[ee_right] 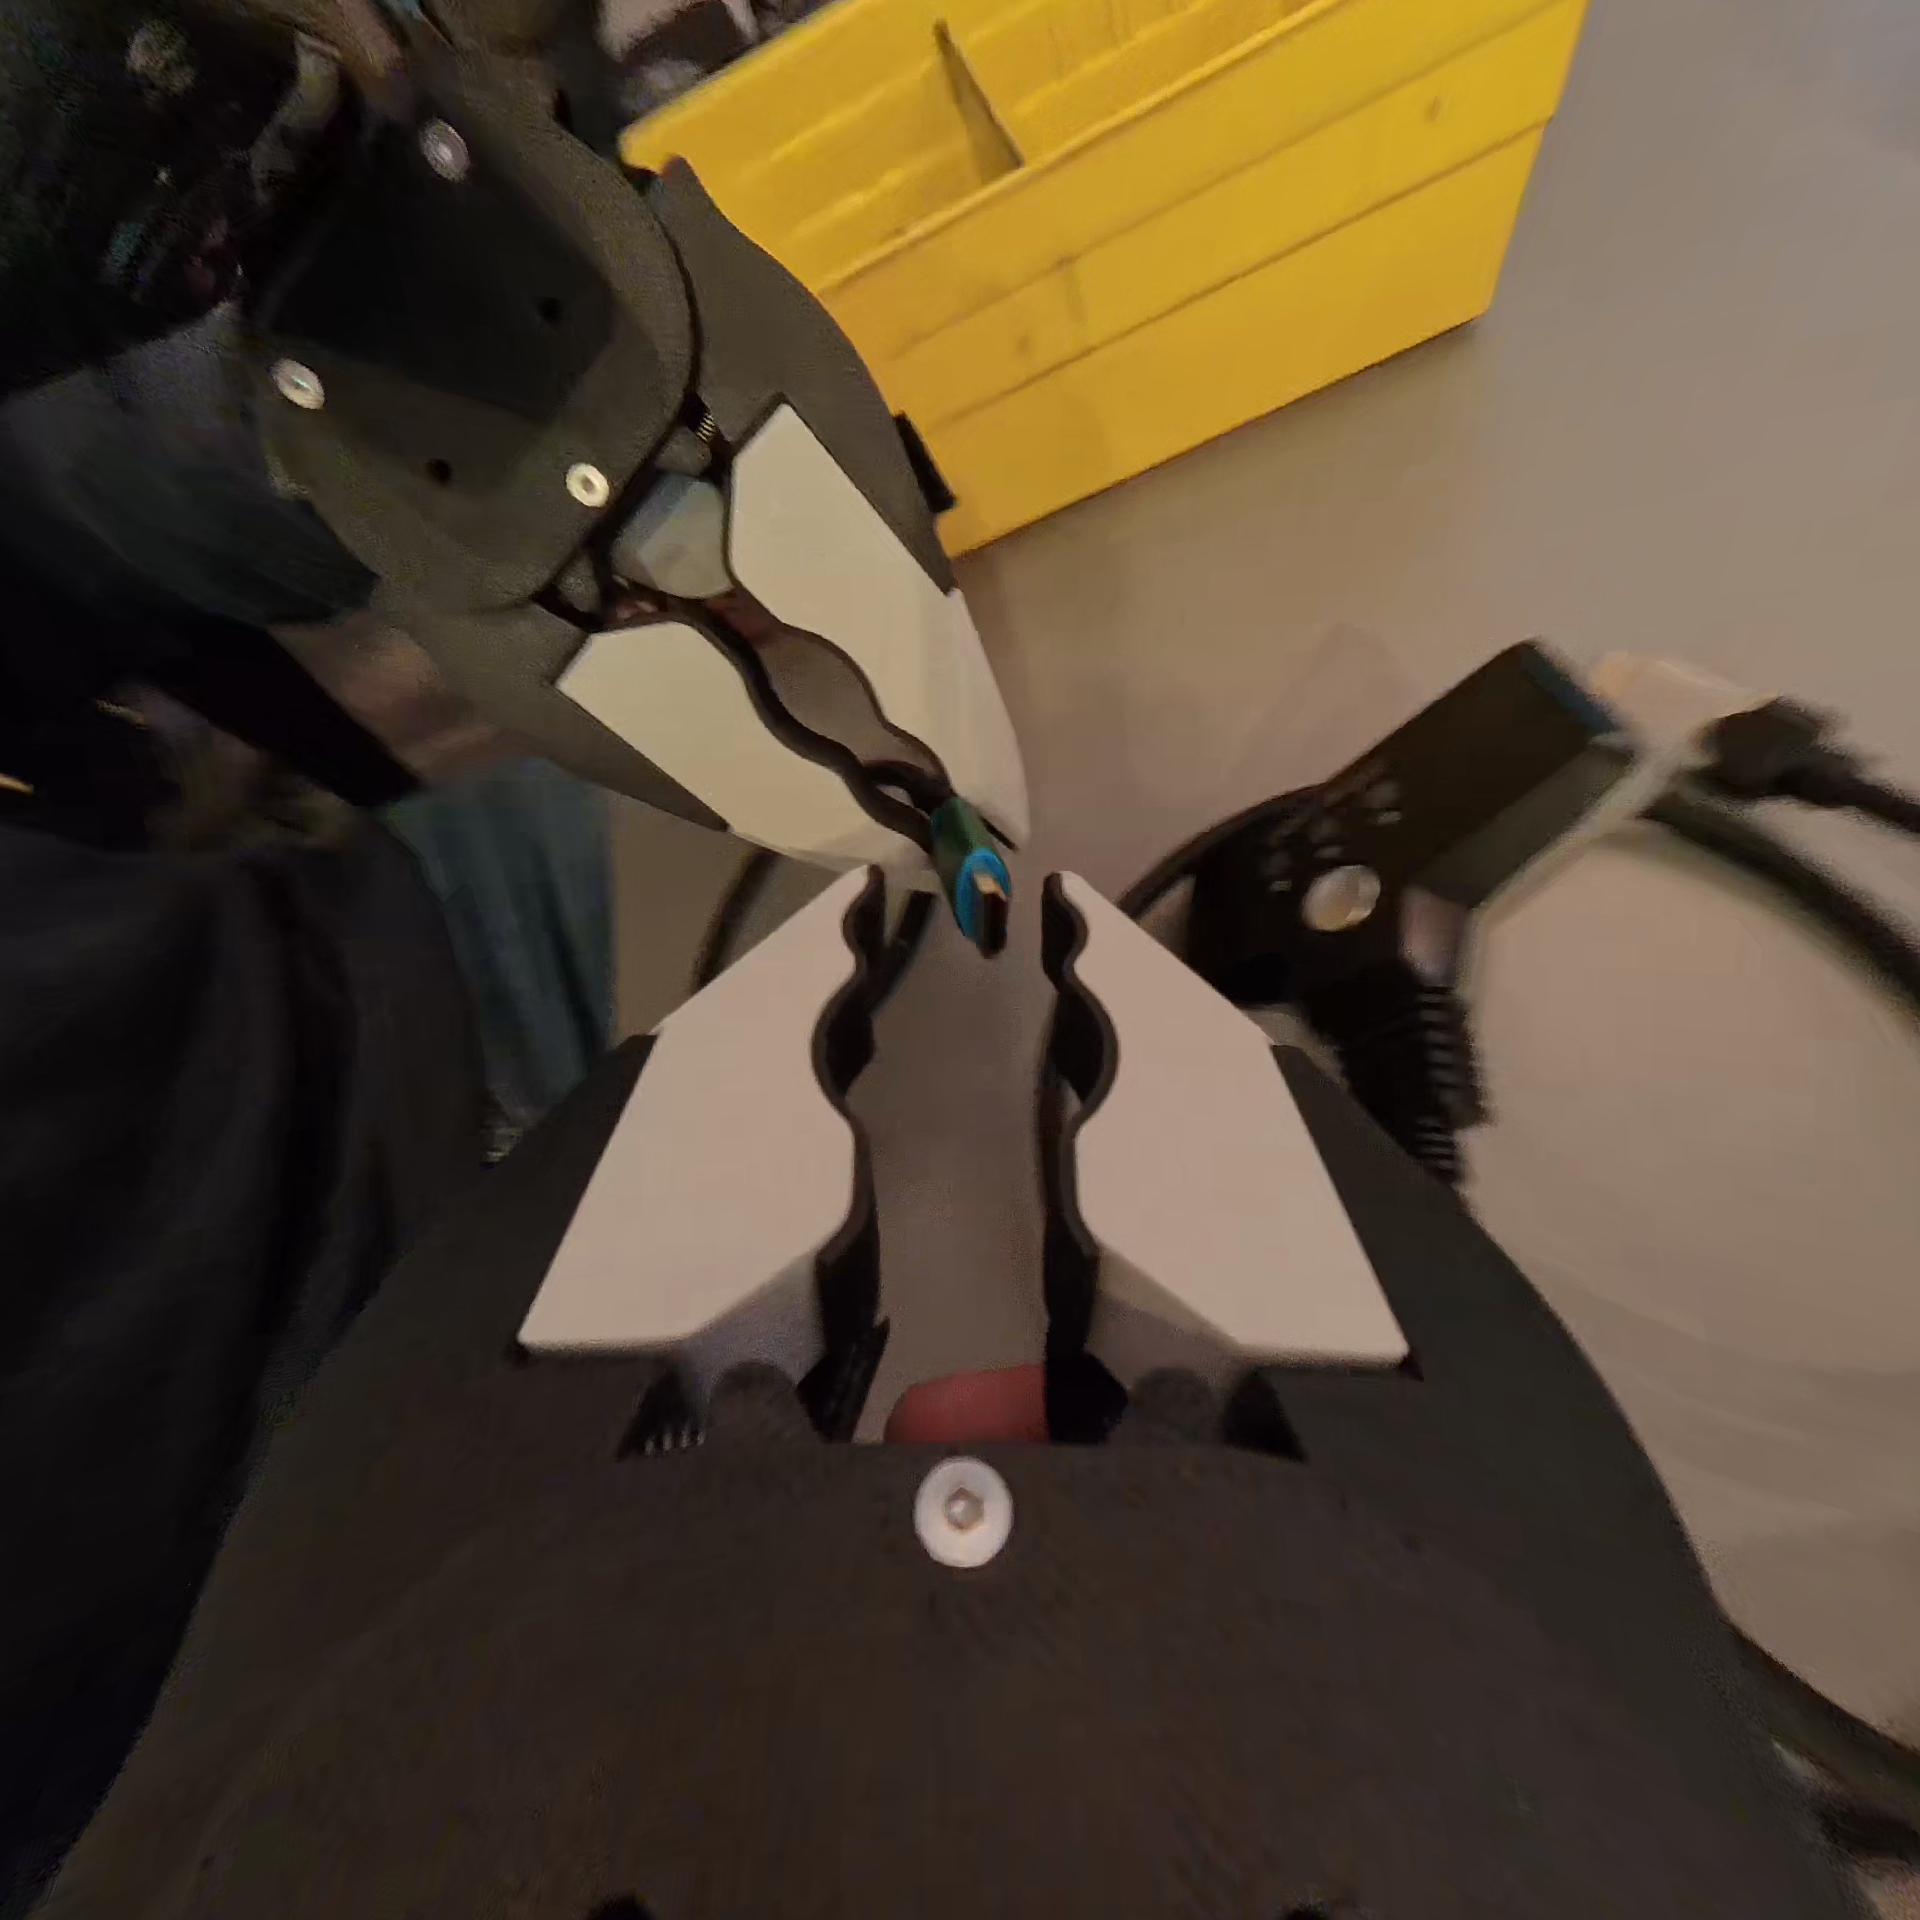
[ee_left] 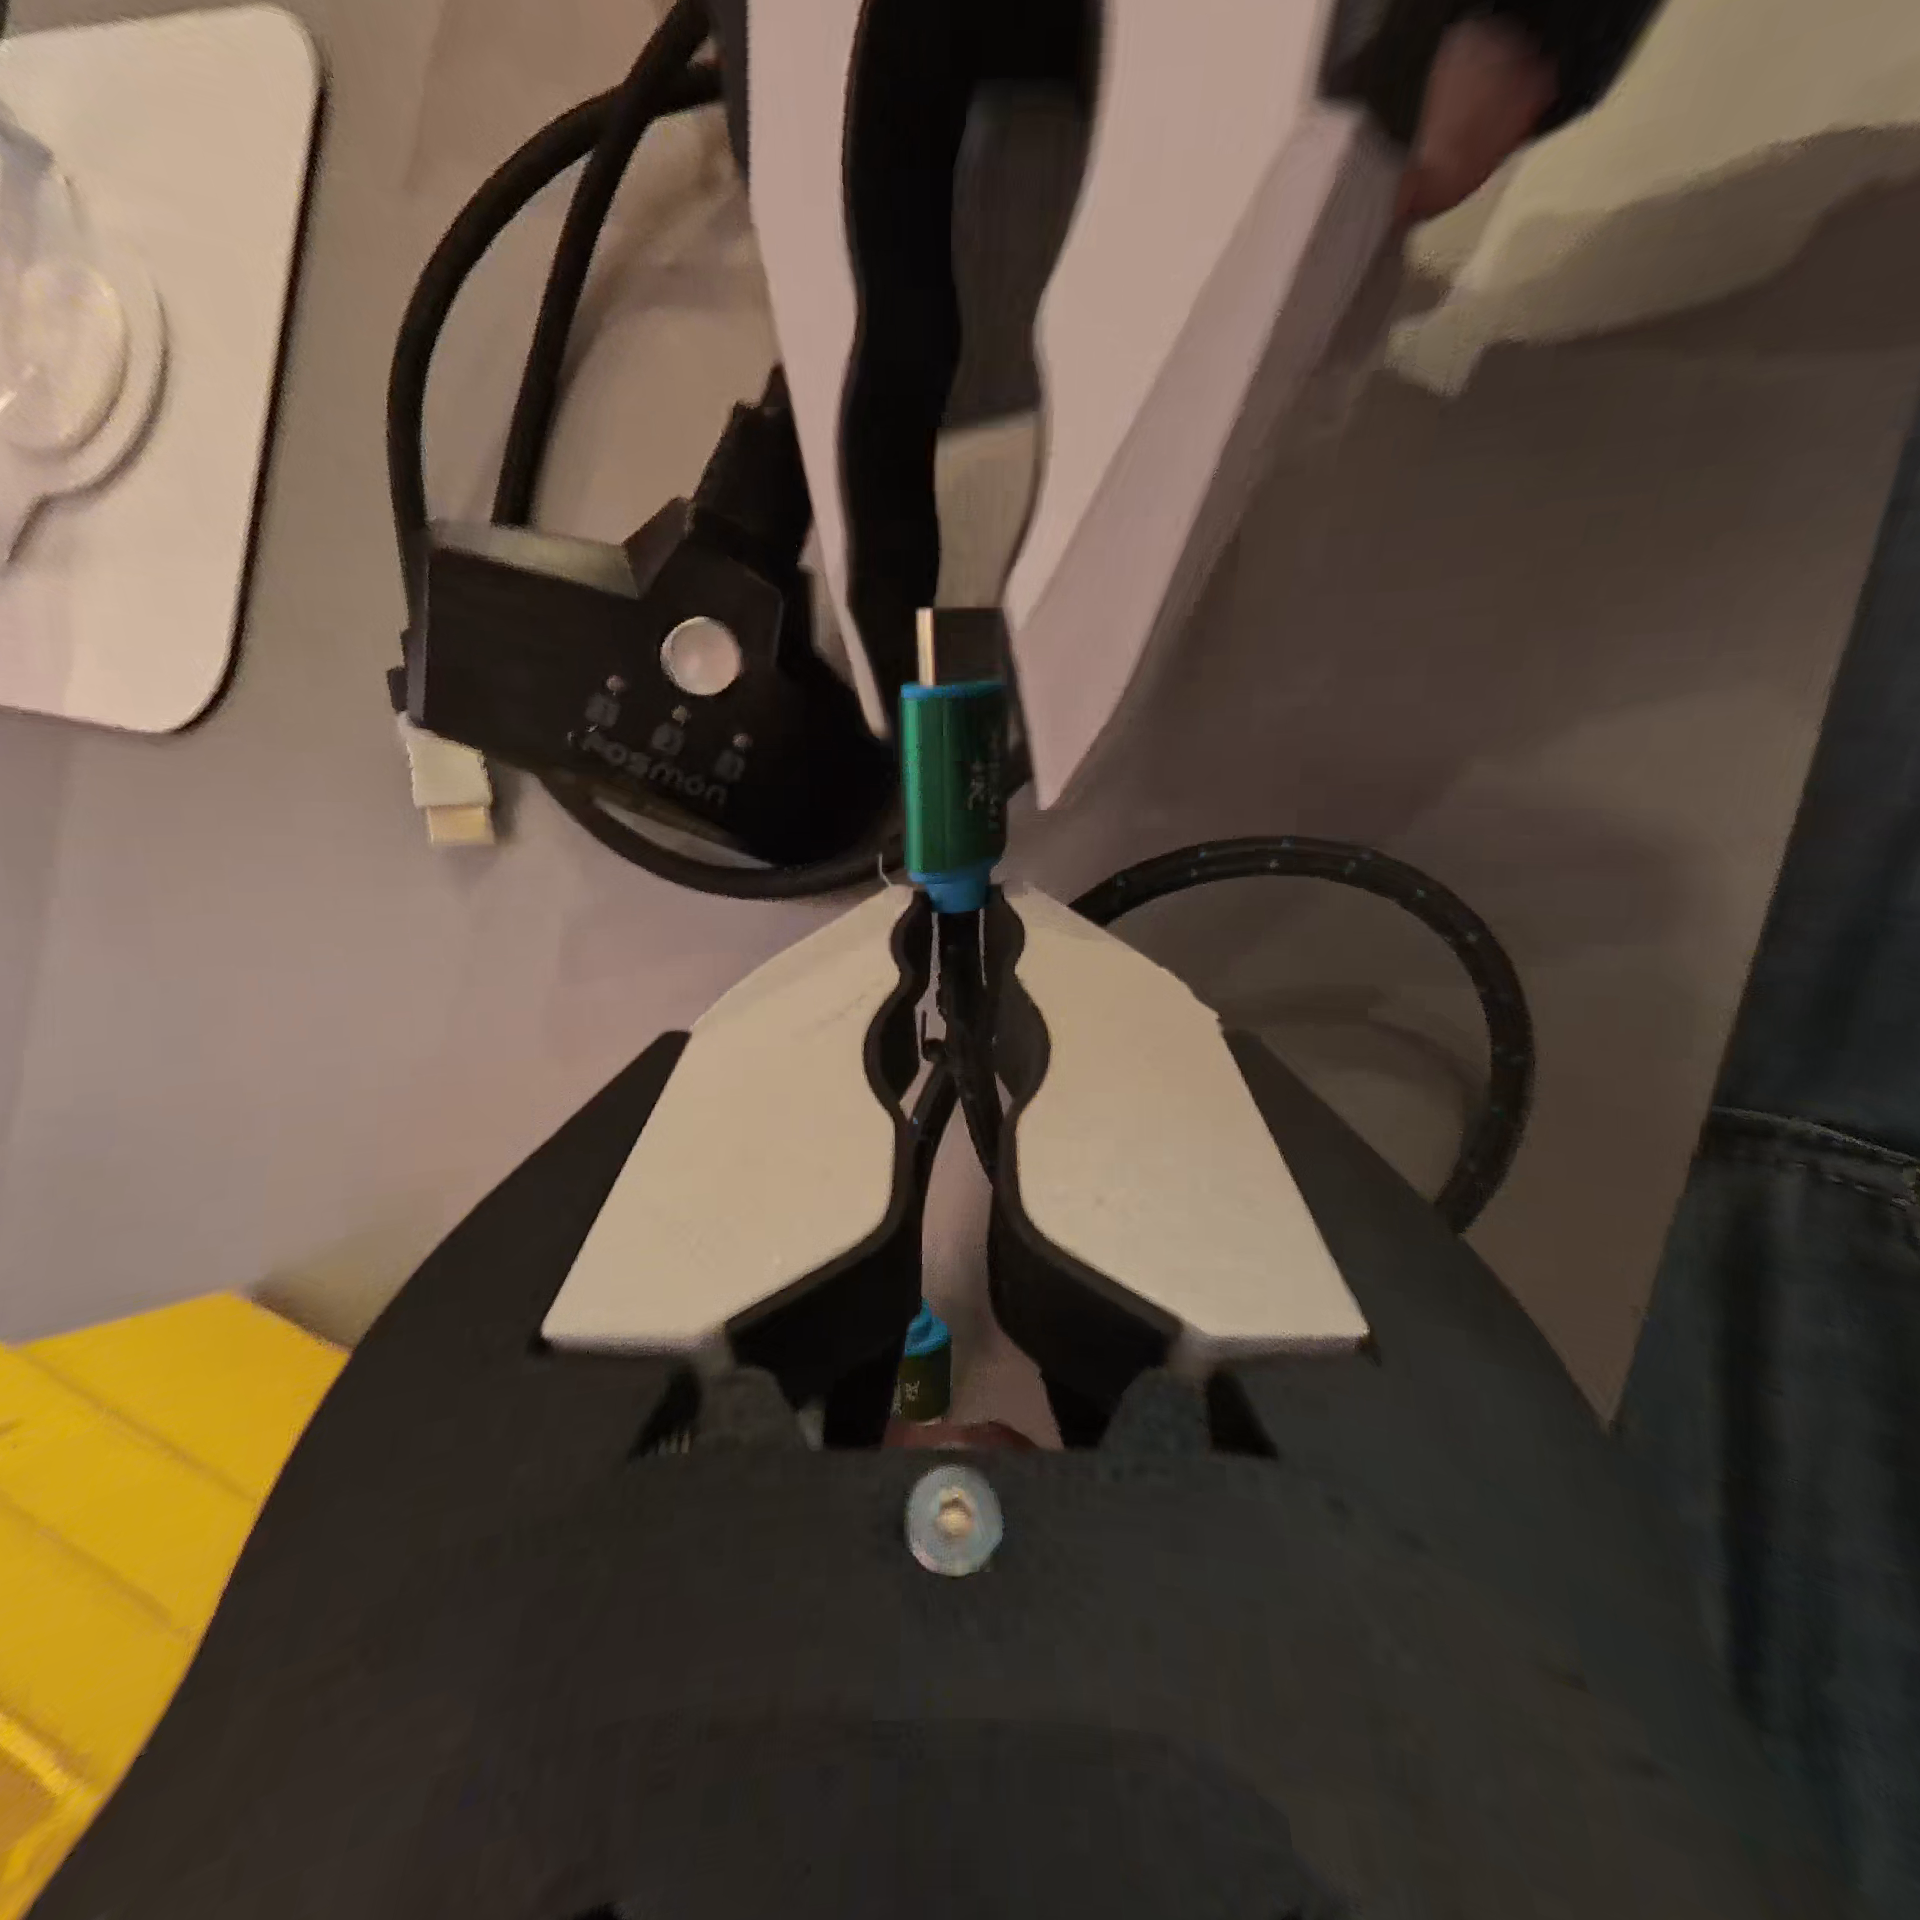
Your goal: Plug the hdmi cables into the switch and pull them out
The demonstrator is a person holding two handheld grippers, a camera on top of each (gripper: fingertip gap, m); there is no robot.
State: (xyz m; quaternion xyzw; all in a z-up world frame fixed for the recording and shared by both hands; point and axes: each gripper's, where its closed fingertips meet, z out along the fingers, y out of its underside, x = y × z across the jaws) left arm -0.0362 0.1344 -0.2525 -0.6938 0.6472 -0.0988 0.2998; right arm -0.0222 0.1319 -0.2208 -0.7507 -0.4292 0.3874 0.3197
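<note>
The left wrist view looks forward along its own left gripper (ee_left: 951, 914) from close behind the fingers, angled down at the grey table (ee_left: 208, 1039), with the black switch (ee_left: 613, 707) near, ahead and left. The right wrist view sits likewise behind the right gripper (ee_right: 961, 904), facing the table and the yellow bin (ee_right: 1195, 312) beyond. Both views share the green HDMI plug (ee_left: 951, 779), the switch, the bin and each other's gripper at close range; both frames are partly motion-blurred.
</note>
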